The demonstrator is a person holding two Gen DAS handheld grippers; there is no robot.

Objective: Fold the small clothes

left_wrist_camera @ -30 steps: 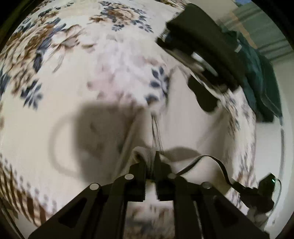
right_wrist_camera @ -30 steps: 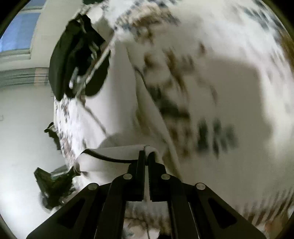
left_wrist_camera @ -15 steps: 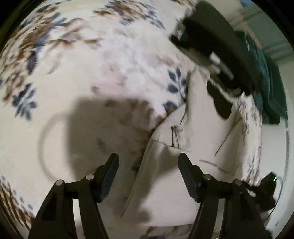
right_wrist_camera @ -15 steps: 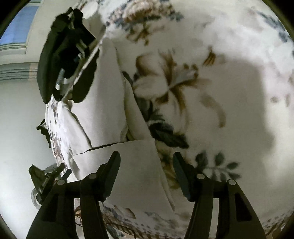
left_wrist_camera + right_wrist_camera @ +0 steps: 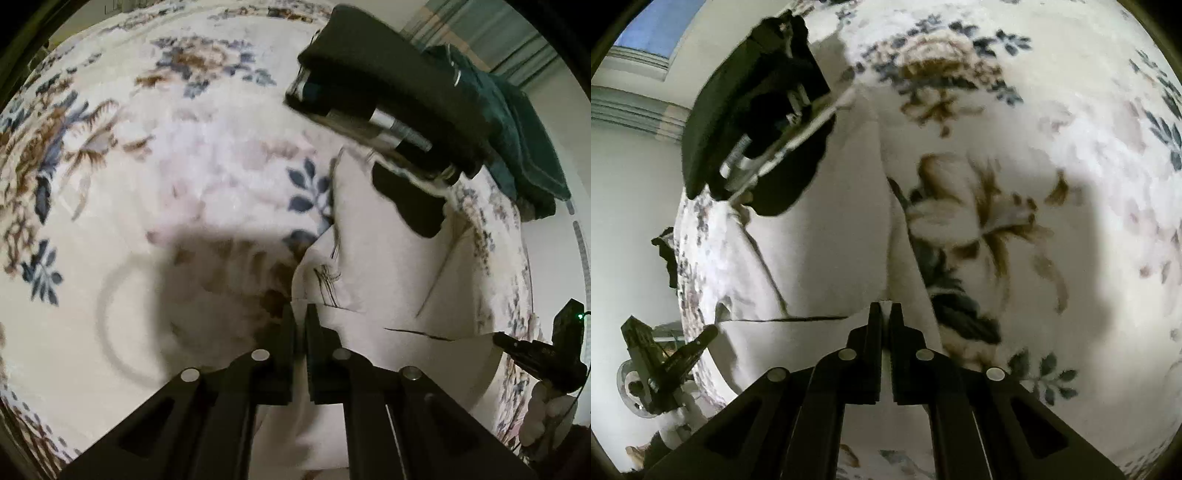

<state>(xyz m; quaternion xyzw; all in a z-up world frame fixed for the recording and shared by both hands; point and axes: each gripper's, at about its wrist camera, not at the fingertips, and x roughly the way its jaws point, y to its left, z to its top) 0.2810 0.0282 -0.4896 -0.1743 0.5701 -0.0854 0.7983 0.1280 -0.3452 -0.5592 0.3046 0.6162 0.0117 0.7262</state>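
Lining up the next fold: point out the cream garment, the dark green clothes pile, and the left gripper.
cream garment (image 5: 388, 258): left wrist view, on its flat middle panel.
dark green clothes pile (image 5: 524, 155): left wrist view, on its top fold.
left gripper (image 5: 301, 314): left wrist view, between the shut fingertips.

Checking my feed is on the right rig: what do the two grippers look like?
Both the left gripper and right gripper are matte black, with two flat straight fingers on angular linkage arms with round silver pins. No cables or sleeves are visible on them.
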